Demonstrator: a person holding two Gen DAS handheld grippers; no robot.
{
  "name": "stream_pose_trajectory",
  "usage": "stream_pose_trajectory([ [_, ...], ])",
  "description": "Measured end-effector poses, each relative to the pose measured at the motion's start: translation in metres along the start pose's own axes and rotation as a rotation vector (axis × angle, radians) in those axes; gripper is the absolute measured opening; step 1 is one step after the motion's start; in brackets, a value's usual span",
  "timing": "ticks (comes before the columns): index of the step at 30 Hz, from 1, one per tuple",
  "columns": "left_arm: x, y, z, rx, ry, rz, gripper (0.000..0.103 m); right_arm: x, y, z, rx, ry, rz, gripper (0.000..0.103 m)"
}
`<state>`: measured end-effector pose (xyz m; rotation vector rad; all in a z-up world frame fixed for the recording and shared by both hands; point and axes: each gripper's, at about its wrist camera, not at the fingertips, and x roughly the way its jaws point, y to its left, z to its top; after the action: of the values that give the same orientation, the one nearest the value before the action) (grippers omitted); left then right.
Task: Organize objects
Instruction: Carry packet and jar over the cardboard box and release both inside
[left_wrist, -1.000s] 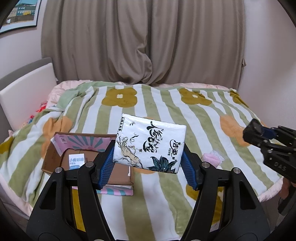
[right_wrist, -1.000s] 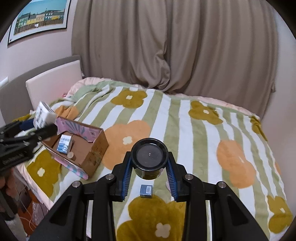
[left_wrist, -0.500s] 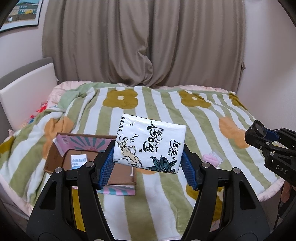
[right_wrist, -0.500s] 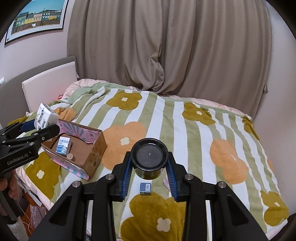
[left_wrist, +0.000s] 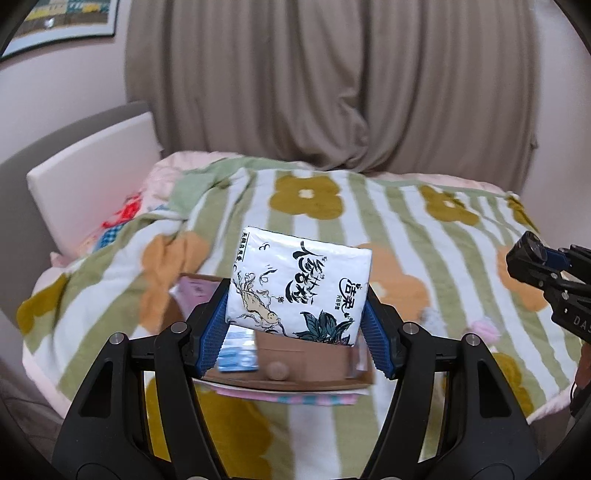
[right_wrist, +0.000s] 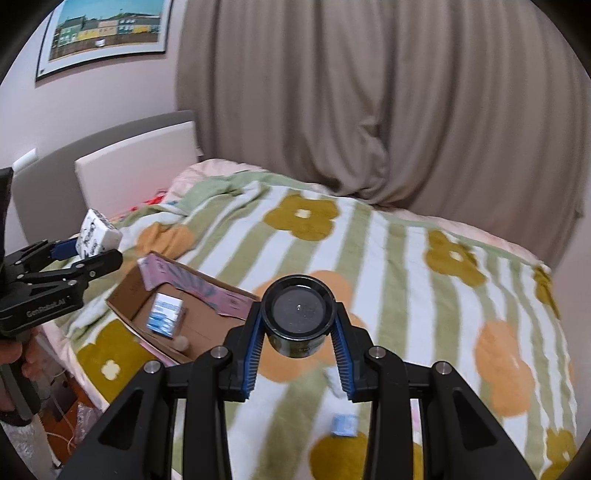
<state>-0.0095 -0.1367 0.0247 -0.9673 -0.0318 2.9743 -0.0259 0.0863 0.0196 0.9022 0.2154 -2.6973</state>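
My left gripper (left_wrist: 295, 325) is shut on a white tissue pack (left_wrist: 299, 284) with black script and holds it above the open cardboard box (left_wrist: 306, 365) on the bed. The box holds a small blue-and-white carton (left_wrist: 238, 354) and a small round piece (left_wrist: 277, 369). My right gripper (right_wrist: 298, 339) is shut on a black round jar (right_wrist: 298, 317), in the air to the right of the box (right_wrist: 207, 321). The left gripper with the pack (right_wrist: 98, 234) shows at the left edge of the right wrist view. The right gripper (left_wrist: 535, 266) shows at the right edge of the left wrist view.
The bed carries a green-striped flower blanket (right_wrist: 406, 258). A small blue box (right_wrist: 344, 424) lies on it below my right gripper. A pink soft item (left_wrist: 484, 328) lies right of the box. A white headboard (left_wrist: 92, 184) and curtains (left_wrist: 332, 85) stand behind.
Both grippers moved left toward the box, each keeping its grip. The box now sits directly under the tissue pack in the left wrist view.
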Motion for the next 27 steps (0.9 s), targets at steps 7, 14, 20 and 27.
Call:
stream_pose_trajectory([
  [7,0.053,0.060,0.005,-0.048,0.089,0.071,0.062,0.070,0.034,0.022,-0.040,0.086,0.109,0.033],
  [14,0.119,0.094,-0.013,-0.098,0.215,0.082,0.062,0.137,0.069,0.020,-0.091,0.197,0.158,0.033],
  [20,0.165,0.104,-0.038,-0.117,0.308,0.094,0.062,0.189,0.094,-0.002,-0.120,0.320,0.199,0.033],
  [27,0.190,0.111,-0.061,-0.143,0.380,0.098,0.062,0.209,0.113,-0.022,-0.166,0.369,0.234,0.033],
])
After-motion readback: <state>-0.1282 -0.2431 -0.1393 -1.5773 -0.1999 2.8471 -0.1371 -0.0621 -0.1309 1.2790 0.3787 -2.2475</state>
